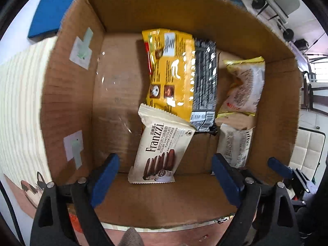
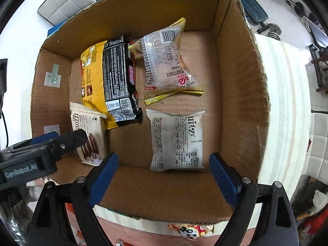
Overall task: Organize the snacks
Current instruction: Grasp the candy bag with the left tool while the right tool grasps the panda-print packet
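Observation:
An open cardboard box [image 1: 67, 94] [image 2: 242, 94] holds several snack packs. A cream Franzzi cookie pack [image 1: 162, 149] [image 2: 90, 131] leans against the near wall. A yellow bag [image 1: 170, 71] [image 2: 92, 75] and a black pack [image 1: 205, 86] [image 2: 119, 82] lie mid-box. A clear bread pack with yellow trim [image 1: 244, 88] [image 2: 166, 63] and a white pack [image 1: 235, 143] [image 2: 178, 141] lie to the right. My left gripper [image 1: 166, 180] is open and empty above the Franzzi pack. My right gripper [image 2: 164, 176] is open and empty above the white pack.
The box stands on a pale striped wooden table [image 1: 18, 112] [image 2: 287, 106]. A blue pad [image 1: 51, 10] lies behind the box. Weights and gym gear [image 2: 274, 30] stand on the floor beyond. The left gripper's body [image 2: 30, 157] reaches in from the left in the right wrist view.

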`<state>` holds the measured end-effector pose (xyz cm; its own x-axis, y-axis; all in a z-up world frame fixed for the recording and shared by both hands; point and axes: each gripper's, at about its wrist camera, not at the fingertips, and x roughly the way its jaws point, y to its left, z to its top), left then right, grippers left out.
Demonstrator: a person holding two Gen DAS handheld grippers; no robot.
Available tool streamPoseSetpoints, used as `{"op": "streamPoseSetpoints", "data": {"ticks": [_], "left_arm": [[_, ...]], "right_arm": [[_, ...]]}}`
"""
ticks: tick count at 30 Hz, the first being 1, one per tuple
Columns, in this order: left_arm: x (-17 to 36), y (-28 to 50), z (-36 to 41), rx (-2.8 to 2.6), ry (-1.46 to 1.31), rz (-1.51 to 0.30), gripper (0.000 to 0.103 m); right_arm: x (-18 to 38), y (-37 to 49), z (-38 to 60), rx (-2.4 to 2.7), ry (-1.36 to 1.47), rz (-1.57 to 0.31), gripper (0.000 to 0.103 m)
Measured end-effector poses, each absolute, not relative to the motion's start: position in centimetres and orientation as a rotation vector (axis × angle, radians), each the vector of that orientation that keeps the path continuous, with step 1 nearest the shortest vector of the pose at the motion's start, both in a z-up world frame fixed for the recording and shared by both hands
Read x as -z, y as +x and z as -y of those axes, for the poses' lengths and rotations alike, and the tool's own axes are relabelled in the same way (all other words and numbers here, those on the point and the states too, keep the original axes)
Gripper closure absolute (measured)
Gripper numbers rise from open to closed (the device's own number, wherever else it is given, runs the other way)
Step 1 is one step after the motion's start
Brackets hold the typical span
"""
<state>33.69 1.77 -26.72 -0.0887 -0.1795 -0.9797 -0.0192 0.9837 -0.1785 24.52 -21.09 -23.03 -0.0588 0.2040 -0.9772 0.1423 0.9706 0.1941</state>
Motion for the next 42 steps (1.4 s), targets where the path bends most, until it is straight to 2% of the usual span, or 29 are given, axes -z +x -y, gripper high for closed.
{"op": "streamPoseSetpoints", "data": {"ticks": [10, 16, 25, 30, 42], "left_arm": [[18.9, 28.9, -3.2, 0.176, -0.095, -1.411, 0.011], [17.6, 25.7, -6.2, 0.053, -0.098, -1.374, 0.011], [24.0, 21.0, -7.1, 0.003, -0.157, -1.518, 0.011], [27.9, 21.8, -5.5, -0.002, -0.125, -1.585, 0.011], [34.0, 24.3, -2.3, -0.021, 0.019, -1.673, 0.011]], "right_arm": [[17.0, 20.6, 19.9, -0.142, 0.241, -1.439, 0.008], [16.2, 15.3, 19.8, -0.140, 0.301, -1.444, 0.008], [23.1, 9.2, 23.6, 0.043, 0.518, -1.603, 0.008], [27.2, 6.6, 26.6, 0.138, 0.724, -1.649, 0.008], [31.3, 4.4, 29.3, 0.231, 0.849, -1.696, 0.008]]}}
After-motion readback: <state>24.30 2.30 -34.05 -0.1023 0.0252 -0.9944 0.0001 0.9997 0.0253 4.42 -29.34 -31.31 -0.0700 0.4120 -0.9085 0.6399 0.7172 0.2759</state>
